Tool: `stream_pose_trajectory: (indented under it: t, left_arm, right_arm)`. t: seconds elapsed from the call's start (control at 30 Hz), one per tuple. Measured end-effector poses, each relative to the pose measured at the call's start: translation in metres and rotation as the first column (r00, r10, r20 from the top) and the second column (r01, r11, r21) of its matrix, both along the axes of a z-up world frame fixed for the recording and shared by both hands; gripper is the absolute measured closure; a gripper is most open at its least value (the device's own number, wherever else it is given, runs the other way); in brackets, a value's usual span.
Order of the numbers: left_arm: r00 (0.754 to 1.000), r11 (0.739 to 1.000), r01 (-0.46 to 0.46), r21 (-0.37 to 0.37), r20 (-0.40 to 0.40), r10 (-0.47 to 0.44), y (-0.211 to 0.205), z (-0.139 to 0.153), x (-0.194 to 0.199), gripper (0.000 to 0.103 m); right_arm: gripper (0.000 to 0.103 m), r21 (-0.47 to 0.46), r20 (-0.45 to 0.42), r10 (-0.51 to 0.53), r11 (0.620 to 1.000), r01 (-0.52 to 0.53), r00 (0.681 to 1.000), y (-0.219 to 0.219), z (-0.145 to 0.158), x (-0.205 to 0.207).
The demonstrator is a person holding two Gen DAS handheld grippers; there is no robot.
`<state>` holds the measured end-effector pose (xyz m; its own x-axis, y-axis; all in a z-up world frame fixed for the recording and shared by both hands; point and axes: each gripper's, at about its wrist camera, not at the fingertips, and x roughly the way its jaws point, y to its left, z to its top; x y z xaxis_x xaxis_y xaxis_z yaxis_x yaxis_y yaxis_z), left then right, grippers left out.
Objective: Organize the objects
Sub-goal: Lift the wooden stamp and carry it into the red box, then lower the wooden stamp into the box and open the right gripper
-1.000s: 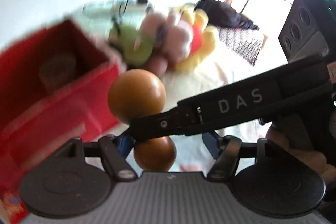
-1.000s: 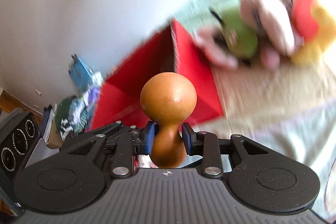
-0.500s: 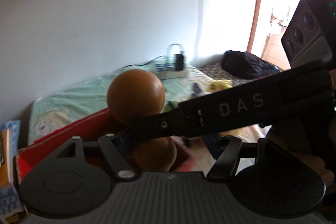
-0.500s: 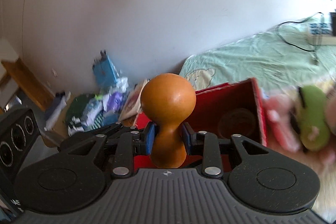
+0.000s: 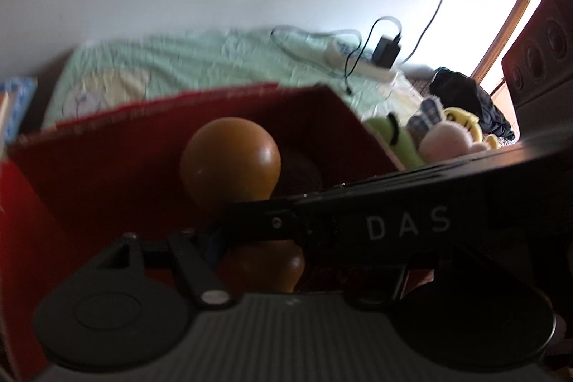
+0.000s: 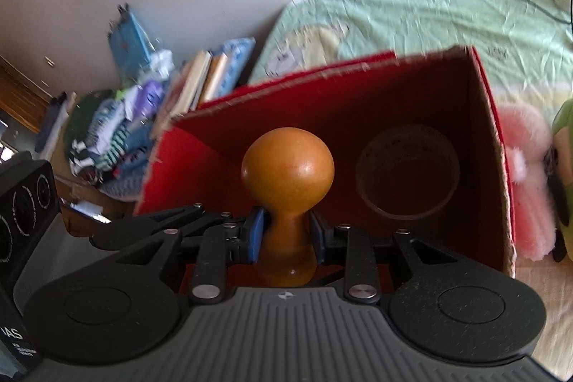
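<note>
Bedding in pale green point(image 6: 412, 9) covers the surface where the work happens, under a plain white wall. Nearest to the right camera, the right gripper point(image 6: 286, 235) closes its blue pads on the narrow neck of a wooden pestle-shaped object point(image 6: 288, 163), with the round head pointing away at 12 o'clock; gripping the thin part seems chosen so the wide ends cannot slip through. In the left view, the left gripper point(image 5: 297, 260) has the same wooden object between its fingers, but the right gripper crosses in front and I cannot tell whether the left jaws press on it. Just behind the round head stands a red cardboard box point(image 6: 358, 88), open at the top, so the object hangs at its mouth, probably to be dropped inside. On the box floor at 2 o'clock lies a roll of tape point(image 6: 408, 170). Outside the box wall at 3 o'clock wait a pink plush toy point(image 6: 530, 181) and a green plush toy point(image 6: 564, 174). Farther away, at 10 o'clock, books point(image 6: 207, 74) and clothes point(image 6: 107, 131) lie on the floor.
</note>
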<state>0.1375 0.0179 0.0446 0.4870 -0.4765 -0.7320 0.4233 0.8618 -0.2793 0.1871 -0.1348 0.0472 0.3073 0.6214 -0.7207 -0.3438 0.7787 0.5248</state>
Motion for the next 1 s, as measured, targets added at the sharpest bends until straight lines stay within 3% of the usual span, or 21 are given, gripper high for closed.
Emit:
stream_pose_trajectory:
  t: [0.17, 0.3, 0.53, 0.67, 0.8, 1.0]
  left_arm:
    - [0.996, 1.0, -0.015, 0.017, -0.089, 0.017, -0.005, -0.016, 0.013, 0.036]
    - [0.994, 0.998, -0.017, 0.053, -0.11, 0.022, -0.01, -0.021, 0.02, 0.036]
    - [0.981, 0.996, -0.006, 0.084, -0.195, 0.022, -0.017, -0.037, 0.029, 0.042]
    - [0.983, 0.993, -0.013, 0.113, -0.178, 0.033, -0.018, -0.037, 0.027, 0.042]
    - [0.983, 0.99, -0.019, 0.141, -0.177, 0.044, -0.02, -0.039, 0.027, 0.042]
    - [0.977, 0.989, -0.016, 0.146, -0.206, 0.046, -0.022, -0.042, 0.031, 0.042]
  right_arm:
    - [0.072, 0.007, -0.051, -0.011, 1.0, 0.012, 0.999, -0.002, -0.013, 0.004]
    - [0.072, 0.021, -0.07, -0.033, 0.999, 0.035, 0.997, -0.006, -0.019, 0.004]
    - [0.077, -0.133, -0.042, -0.056, 0.99, 0.05, 0.998, 0.007, -0.02, 0.002]
    - [0.082, -0.186, -0.073, -0.073, 0.981, 0.059, 0.995, 0.01, -0.024, 0.007]
    - [0.083, -0.245, -0.019, -0.102, 0.965, 0.094, 0.995, 0.013, -0.022, 0.003]
    - [0.083, -0.244, -0.004, -0.133, 0.961, 0.128, 0.991, 0.009, -0.023, 0.004]
